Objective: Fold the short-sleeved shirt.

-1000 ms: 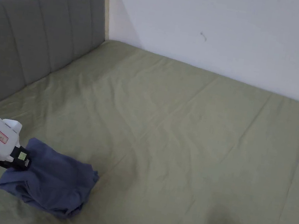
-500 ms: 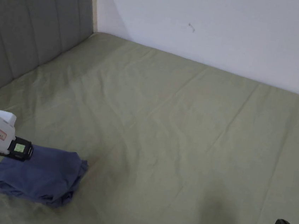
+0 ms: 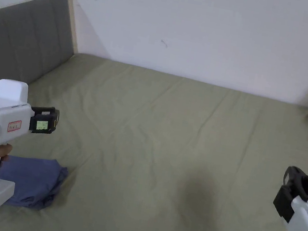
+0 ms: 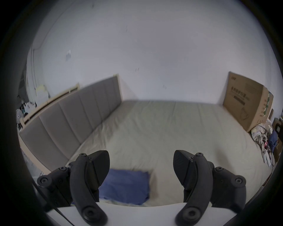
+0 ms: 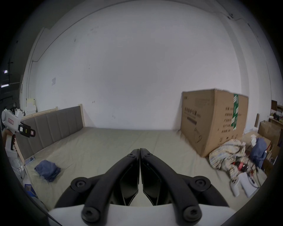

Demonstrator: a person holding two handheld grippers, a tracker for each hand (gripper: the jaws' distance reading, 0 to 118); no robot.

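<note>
Head view shows the blue shirt bunched, seemingly folded, on the bed near the headboard. Left tool hangs above it, jaws wide; right tool is closed, empty. Soft, light cloth: pinch an edge.

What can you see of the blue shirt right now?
The blue shirt is a soft, plain, dark blue cloth, folded into a compact, slightly rumpled bundle with layered edges showing on one side. It lies flat on the olive-green bed sheet, near the grey padded headboard and the bed's near edge. Nothing grips it: the left gripper hangs above it with jaws open, apart from the cloth.
</note>
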